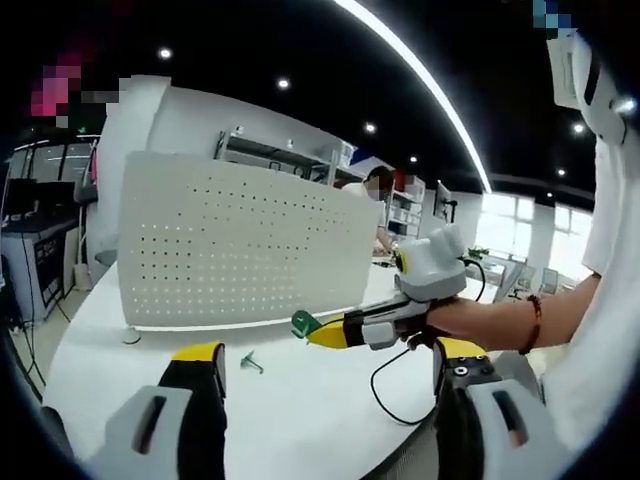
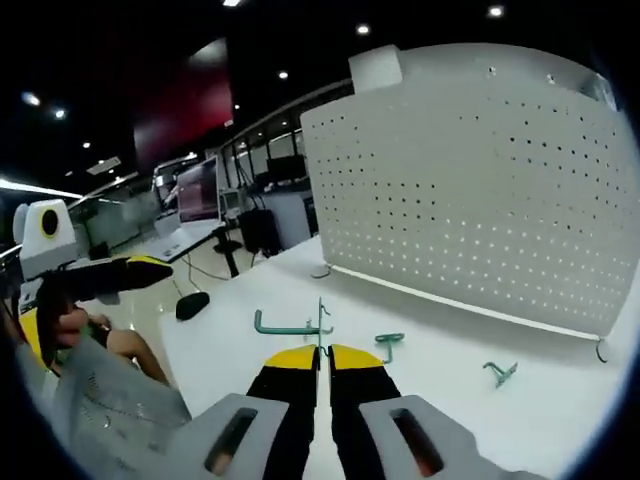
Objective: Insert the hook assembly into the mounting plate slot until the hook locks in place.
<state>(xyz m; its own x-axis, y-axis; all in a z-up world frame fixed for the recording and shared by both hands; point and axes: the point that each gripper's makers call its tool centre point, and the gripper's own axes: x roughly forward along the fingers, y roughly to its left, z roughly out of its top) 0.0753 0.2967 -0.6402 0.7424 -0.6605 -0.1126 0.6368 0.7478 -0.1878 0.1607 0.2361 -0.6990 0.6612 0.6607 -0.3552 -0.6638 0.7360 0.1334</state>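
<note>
Green metal hook assembly [image 2: 292, 324] sits pinched between the right gripper [image 2: 321, 353] yellow-tipped fingers, which are closed tight on its thin upright plate. Long axis runs sideways in the right gripper view: hook arm sticks out to the left w/ a small upturned end, flat plate standing vertical at the finger gap. In the left gripper view the same hook [image 1: 304, 323] shows as a small green piece at the right gripper's [image 1: 322, 333] tip, pointing toward the white perforated mounting plate [image 1: 240, 245], just short of its lower edge, above the white tabletop [image 1: 300, 400].

Mounting plate [image 2: 480, 190] stands upright on the tabletop, rows of small holes across it. Two more green hooks lie loose on the tabletop: one [image 2: 388, 344] near the fingers, one [image 2: 499, 372] further right.

Left gripper [image 1: 330, 365] fingers are spread wide apart, nothing between them; a loose green hook [image 1: 250, 361] lies just ahead.
</note>
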